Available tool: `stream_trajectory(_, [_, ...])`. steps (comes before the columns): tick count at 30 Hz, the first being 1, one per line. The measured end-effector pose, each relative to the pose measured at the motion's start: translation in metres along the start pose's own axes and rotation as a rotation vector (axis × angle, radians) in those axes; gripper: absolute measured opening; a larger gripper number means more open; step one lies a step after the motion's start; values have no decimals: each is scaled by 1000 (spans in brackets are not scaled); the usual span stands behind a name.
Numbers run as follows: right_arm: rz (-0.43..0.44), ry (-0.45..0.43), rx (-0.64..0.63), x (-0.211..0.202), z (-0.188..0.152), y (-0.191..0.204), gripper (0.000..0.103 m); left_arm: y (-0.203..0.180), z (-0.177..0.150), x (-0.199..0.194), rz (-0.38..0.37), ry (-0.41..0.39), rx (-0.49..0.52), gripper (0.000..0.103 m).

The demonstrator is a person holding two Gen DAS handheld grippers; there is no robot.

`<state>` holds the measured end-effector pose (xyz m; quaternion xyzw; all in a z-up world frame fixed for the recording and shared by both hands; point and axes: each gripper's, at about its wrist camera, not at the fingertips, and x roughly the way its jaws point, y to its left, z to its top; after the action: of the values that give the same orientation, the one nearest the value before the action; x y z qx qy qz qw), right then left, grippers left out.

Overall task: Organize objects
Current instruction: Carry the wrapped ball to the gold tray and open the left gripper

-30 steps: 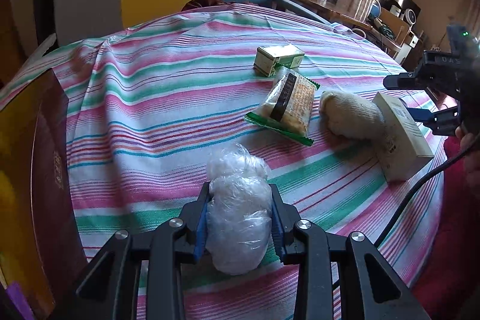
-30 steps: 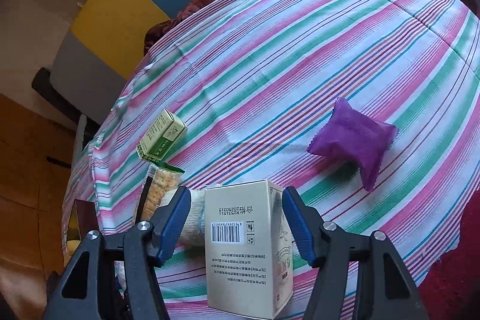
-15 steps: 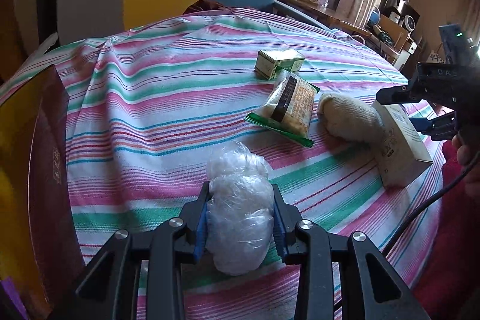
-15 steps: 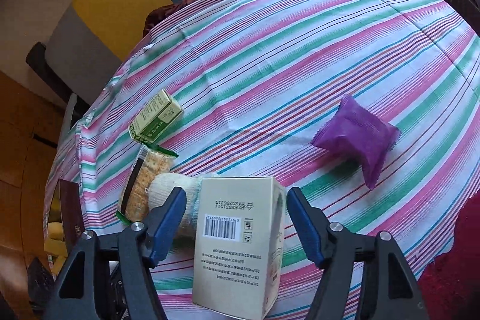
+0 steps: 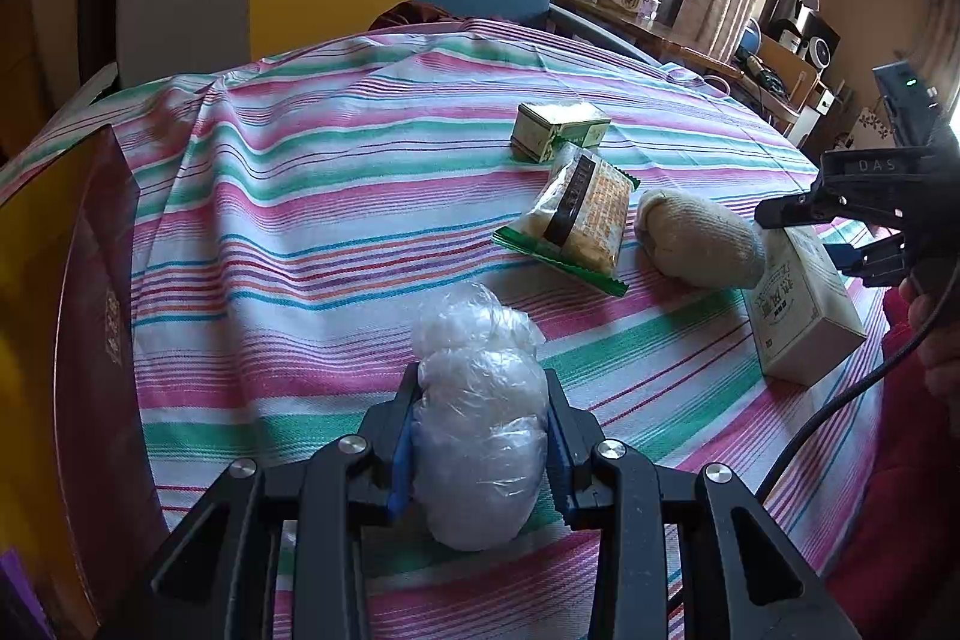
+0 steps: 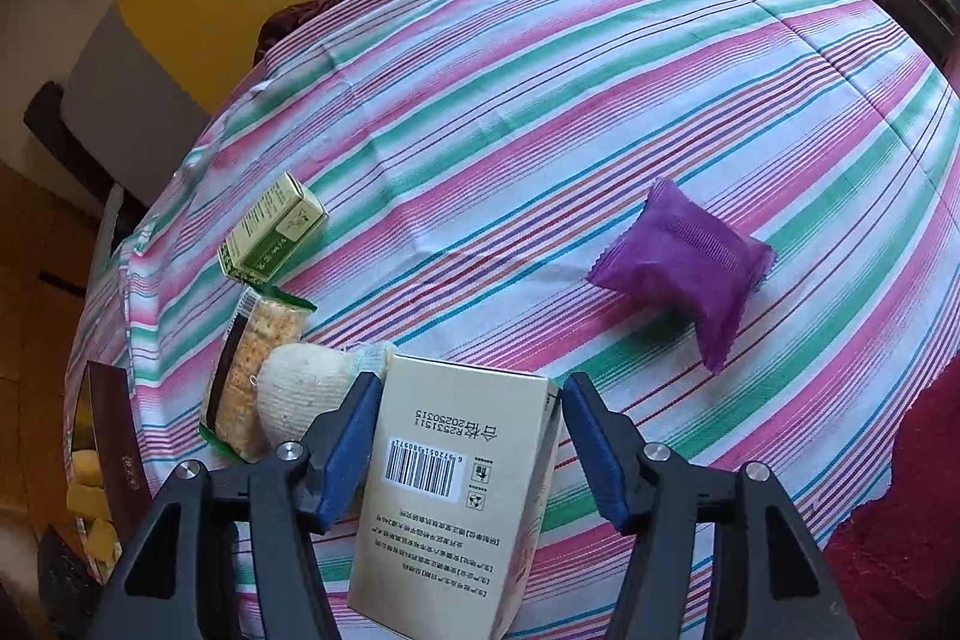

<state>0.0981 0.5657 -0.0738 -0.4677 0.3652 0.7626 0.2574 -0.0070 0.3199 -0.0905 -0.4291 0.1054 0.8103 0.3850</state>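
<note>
1. Left gripper [image 5: 480, 451] at bottom centre is clamped on a plastic bundle [image 5: 480, 424] (resting on the striped cloth [image 5: 336, 196]).
2. Right gripper [image 6: 468, 436], bottom centre, jaws opening w/ a box [image 6: 456, 496] between them, pads apart from it.

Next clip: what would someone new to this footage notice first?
The striped tablecloth fills both views. Up close, the left gripper is clamped on a clear plastic bundle, and the right gripper, its jaws opening, straddles a cream box at the near edge. A purple packet lies alone further right.
</note>
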Motion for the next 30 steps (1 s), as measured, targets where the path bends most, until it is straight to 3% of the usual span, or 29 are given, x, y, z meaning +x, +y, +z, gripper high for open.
stream_trajectory(6, [-62, 32, -44, 6, -5, 4, 63, 0, 0, 1, 2, -3, 5, 37])
stream_trajectory(9, [-128, 3, -78, 2, -6, 9, 50, -2, -1, 1, 10, -5, 17, 37])
stream_trajectory(13, [-148, -32, -74, -6, -6, 6, 50, -4, -2, 0, 24, -9, 31, 35])
stream_trajectory(25, [-180, 20, -83, 10, -3, 7, 51, -4, -3, -12, 66, -14, 9, 32])
stream_trajectory(30, [-191, 26, -90, 11, -4, 7, 51, -1, -1, -32, 74, -54, 3, 32])
